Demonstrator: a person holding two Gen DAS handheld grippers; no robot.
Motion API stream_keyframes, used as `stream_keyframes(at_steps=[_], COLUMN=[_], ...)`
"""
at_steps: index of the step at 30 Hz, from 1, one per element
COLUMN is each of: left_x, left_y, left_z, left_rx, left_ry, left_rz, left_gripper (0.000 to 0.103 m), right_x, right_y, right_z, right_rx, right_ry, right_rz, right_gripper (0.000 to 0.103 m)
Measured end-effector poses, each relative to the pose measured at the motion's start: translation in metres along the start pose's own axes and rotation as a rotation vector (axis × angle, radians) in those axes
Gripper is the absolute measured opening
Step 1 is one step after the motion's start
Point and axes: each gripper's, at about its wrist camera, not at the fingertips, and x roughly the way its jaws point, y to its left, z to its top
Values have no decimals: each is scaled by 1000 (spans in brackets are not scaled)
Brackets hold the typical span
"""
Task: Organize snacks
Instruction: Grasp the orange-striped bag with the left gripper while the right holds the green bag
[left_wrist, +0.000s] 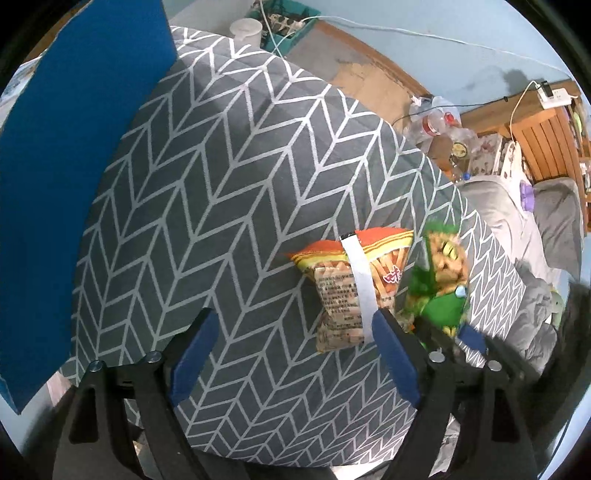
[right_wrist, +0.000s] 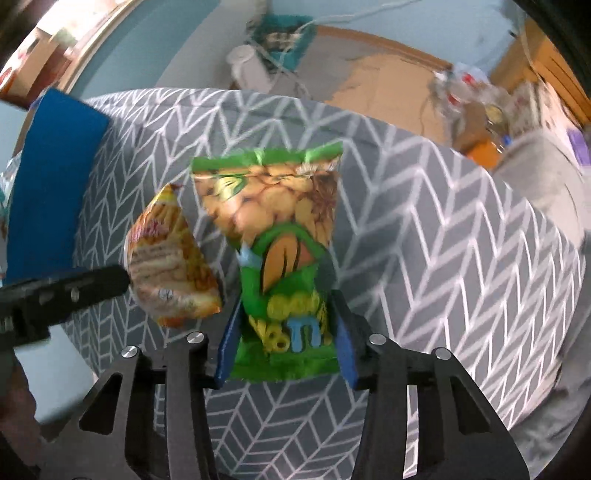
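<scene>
- Right gripper (right_wrist: 284, 354) clamps the green snack bag (right_wrist: 275, 240) at its lower end, long axis toward 12 o'clock.
- Left gripper (left_wrist: 295, 354) gapes wide, empty; orange snack bag (left_wrist: 347, 288) lies on the cushion (left_wrist: 221, 184) at its 1 o'clock, nearest that hand.

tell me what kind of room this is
Probably a lived-in bedroom: a grey quilt on a wooden-framed bed, a charger cable on the wall, and snacks on a cloth-covered table.
</scene>
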Motion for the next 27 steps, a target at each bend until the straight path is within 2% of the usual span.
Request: stream_keyframes(at_steps=[11, 16, 27], left_x=[13, 22, 50], left_y=[-26, -33, -53], left_z=[5, 8, 24], left_rx=[0, -32, -17], left_ry=[12, 8, 17], left_rz=[13, 34, 97], left_gripper=[89, 93, 94], right_x=[-20, -15, -10], right_y=[-27, -30, -35], right_z=[-34, -39, -39], right_rx=[143, 143, 144], right_ry=[-31, -27, -53], right_rz=[-13, -15, 13], right_gripper=[42, 42, 45])
